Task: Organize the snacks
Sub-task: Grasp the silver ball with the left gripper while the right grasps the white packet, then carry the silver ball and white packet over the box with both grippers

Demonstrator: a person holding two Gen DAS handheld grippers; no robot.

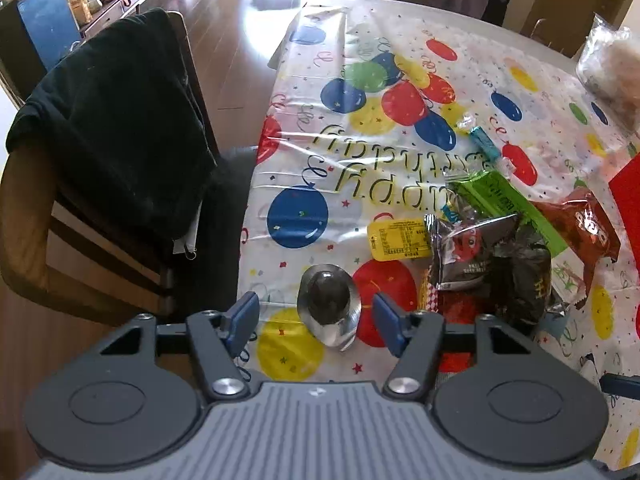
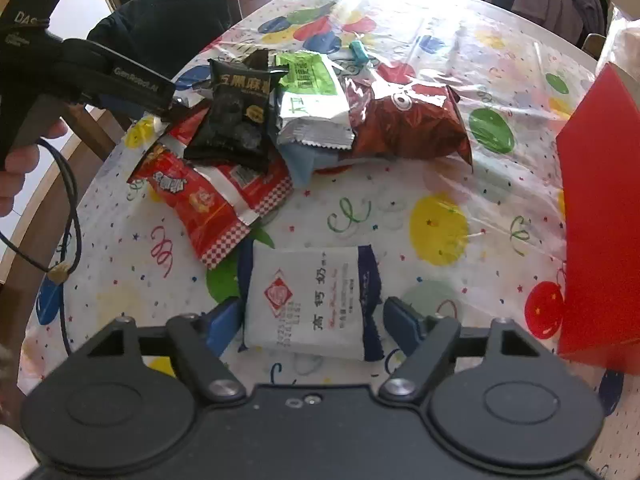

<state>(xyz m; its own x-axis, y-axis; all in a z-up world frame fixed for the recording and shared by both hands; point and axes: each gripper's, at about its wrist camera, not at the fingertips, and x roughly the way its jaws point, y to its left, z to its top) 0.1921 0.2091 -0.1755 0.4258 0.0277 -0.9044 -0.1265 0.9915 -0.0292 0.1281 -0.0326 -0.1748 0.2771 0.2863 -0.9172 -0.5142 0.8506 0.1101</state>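
A dark round snack in a clear wrapper (image 1: 328,307) lies on the balloon-print tablecloth (image 1: 320,160) near the table's left edge. My left gripper (image 1: 318,322) is open astride it, with its blue pads clear of the wrapper on both sides. A white packet with dark blue ends (image 2: 312,300) lies flat between the fingers of my right gripper (image 2: 314,322). Those pads stand close to the packet's two ends and I see no squeeze. In the right wrist view the left gripper's body (image 2: 116,80) shows at the upper left, with a hand (image 2: 16,160) on it.
A heap of snacks lies mid-table: black packet (image 2: 236,120), green-and-white packet (image 2: 310,92), brown bag (image 2: 408,124), red packet (image 2: 200,200), yellow packet (image 1: 400,240), teal sweet (image 2: 359,51). A red box (image 2: 604,220) stands at the right. A chair with a black garment (image 1: 116,128) is beside the table.
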